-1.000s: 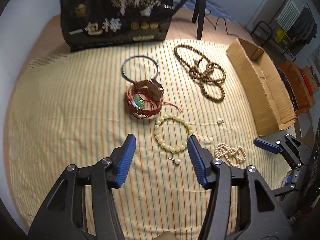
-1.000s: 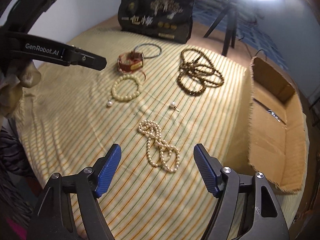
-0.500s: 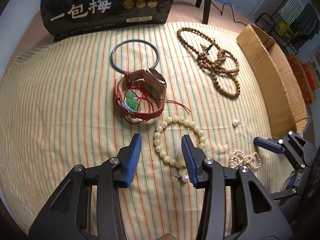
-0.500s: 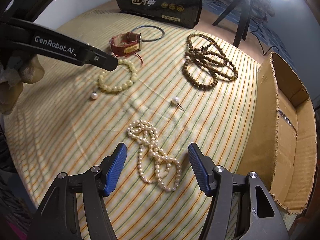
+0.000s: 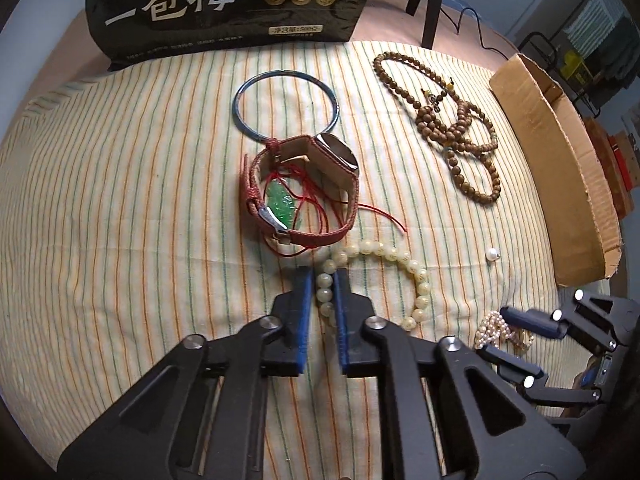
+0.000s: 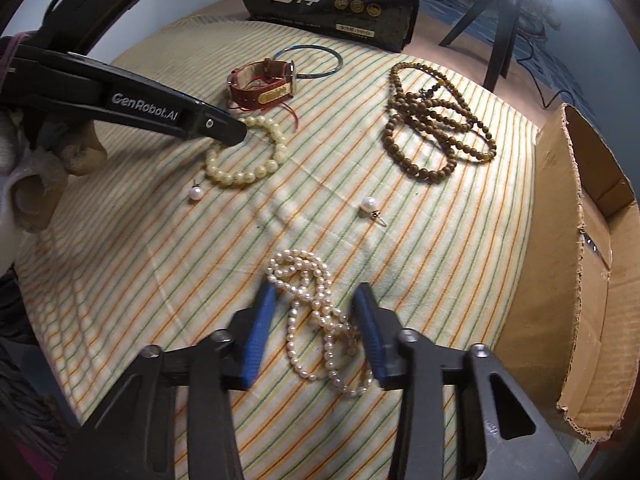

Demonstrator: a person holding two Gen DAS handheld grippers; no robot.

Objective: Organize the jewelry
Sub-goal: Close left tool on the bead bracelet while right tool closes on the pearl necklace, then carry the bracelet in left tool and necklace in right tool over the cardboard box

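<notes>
A cream bead bracelet (image 5: 416, 276) lies on the striped cloth (image 5: 120, 240) just below the red watch. My left gripper (image 5: 323, 276) is shut on the bracelet's left side, with several beads pinched between its blue pads; from the right wrist view its tip (image 6: 236, 138) rests on the bracelet (image 6: 256, 176). A white pearl necklace (image 6: 308, 280) lies bunched near the cloth's front edge. My right gripper (image 6: 316, 292) straddles it and its jaws are closing, with cloth still showing beside the left pad. The left wrist view shows the same gripper (image 5: 496, 331) around the pearls (image 5: 490, 326).
A red-strap watch (image 5: 336, 160) with a green pendant on red cord (image 5: 282, 204), a blue bangle (image 5: 240, 96) and brown wooden beads (image 5: 460, 132) lie farther back. Two pearl earrings (image 6: 195, 194) (image 6: 369, 204) sit loose. An open cardboard box (image 5: 560, 168) stands right, a black bag (image 5: 224, 4) behind.
Both grippers sank toward the cloth. The left jaws closed from wide apart onto the bead bracelet. The right jaws narrowed around the pearl necklace.
</notes>
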